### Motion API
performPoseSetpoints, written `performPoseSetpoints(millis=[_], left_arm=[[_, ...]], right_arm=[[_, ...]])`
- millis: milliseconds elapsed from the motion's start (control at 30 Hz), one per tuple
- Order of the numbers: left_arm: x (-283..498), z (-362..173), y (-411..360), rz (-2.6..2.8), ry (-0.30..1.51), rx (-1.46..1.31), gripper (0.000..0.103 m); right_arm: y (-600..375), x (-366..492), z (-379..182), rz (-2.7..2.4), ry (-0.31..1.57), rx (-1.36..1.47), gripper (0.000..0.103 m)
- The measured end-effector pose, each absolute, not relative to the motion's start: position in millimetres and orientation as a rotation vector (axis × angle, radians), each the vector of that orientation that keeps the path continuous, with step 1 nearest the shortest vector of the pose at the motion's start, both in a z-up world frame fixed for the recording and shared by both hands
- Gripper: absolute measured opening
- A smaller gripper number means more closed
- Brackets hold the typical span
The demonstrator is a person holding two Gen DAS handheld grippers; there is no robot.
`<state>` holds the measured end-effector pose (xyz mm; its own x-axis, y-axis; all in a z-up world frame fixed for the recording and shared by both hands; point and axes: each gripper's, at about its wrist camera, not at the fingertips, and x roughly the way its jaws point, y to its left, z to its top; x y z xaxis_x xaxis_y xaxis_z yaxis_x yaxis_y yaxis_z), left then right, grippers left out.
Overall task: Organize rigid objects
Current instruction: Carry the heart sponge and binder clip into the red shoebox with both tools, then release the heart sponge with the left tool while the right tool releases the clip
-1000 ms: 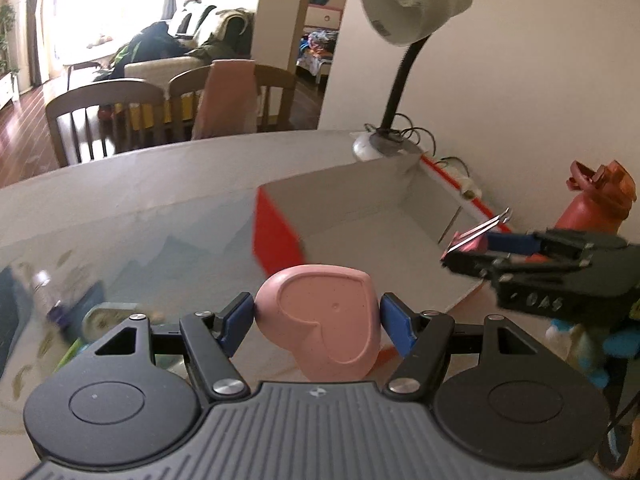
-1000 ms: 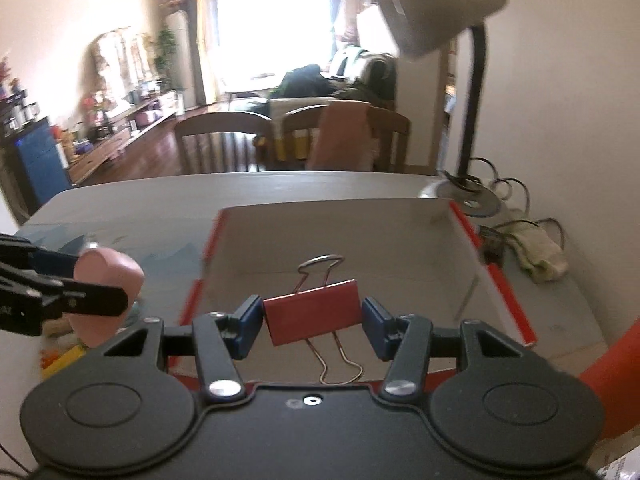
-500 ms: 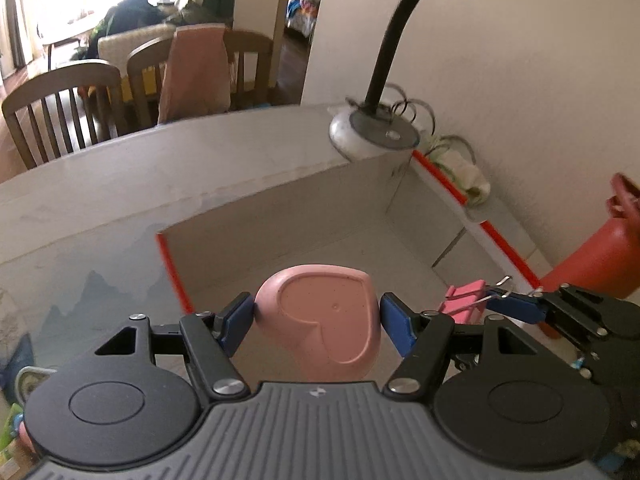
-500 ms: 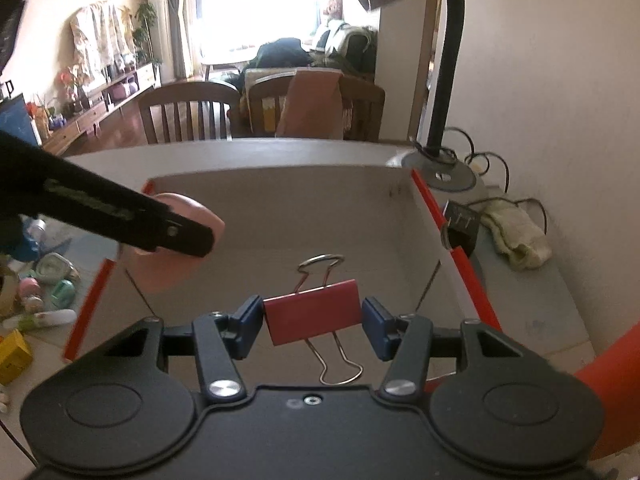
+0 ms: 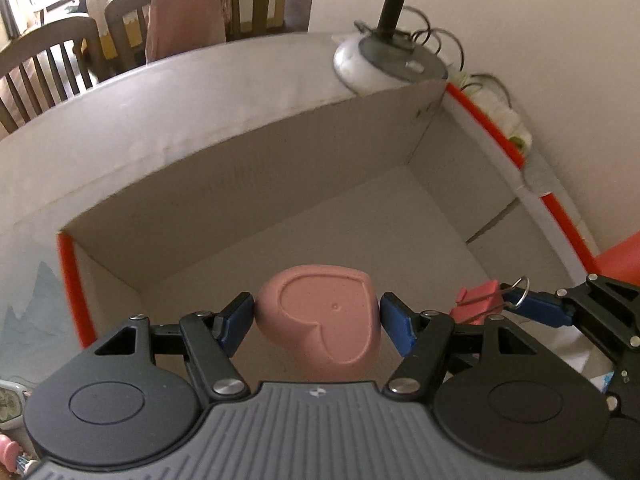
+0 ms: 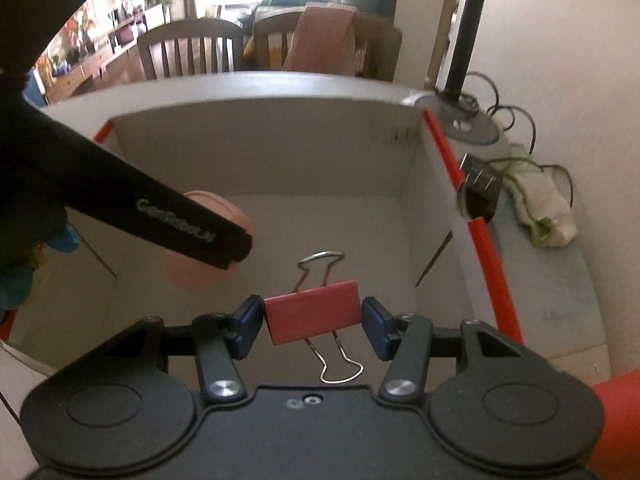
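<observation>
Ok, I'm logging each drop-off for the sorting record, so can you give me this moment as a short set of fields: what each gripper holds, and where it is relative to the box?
left gripper: shut on pink heart-shaped dish
right gripper: shut on red metal binder clip
container: white cardboard box with red edges, open top
box contents: floor bare where visible
position: both grippers angled down over the box opening
released yet: no, both items clamped
behind box: black desk lamp base
</observation>
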<state>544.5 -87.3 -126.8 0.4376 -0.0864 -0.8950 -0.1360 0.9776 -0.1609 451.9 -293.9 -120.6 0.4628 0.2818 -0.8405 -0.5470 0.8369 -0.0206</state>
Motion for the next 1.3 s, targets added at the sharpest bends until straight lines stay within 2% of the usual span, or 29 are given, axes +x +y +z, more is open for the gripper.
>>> performPoseSetpoints(millis=[233,333,733,1300], left_arm=[[561.0,-144.4,-91.2,0.055,1.205,-0.207,0.070],[568.2,-153.1,-93.1,0.067,1.237,-0.202,0.070],[573.7,-167.7,-97.6,0.075,1.301,-0.179,0.070],[523.7,-115.2,-95.5,0.082,1.138,-0.202,0.070]], right_arm=[[-296.7,458.4,-133.6,0.509,1.048,-0.309,0.053],[-298.4,460.3,-135.7,0.512,1.065,-0.307,0.049],[-304.2,461.1,-128.3,0.526,1.064,-0.261,0.055],[-310.0,437.2,-95.4,0.515,0.961,-0.208,0.064]])
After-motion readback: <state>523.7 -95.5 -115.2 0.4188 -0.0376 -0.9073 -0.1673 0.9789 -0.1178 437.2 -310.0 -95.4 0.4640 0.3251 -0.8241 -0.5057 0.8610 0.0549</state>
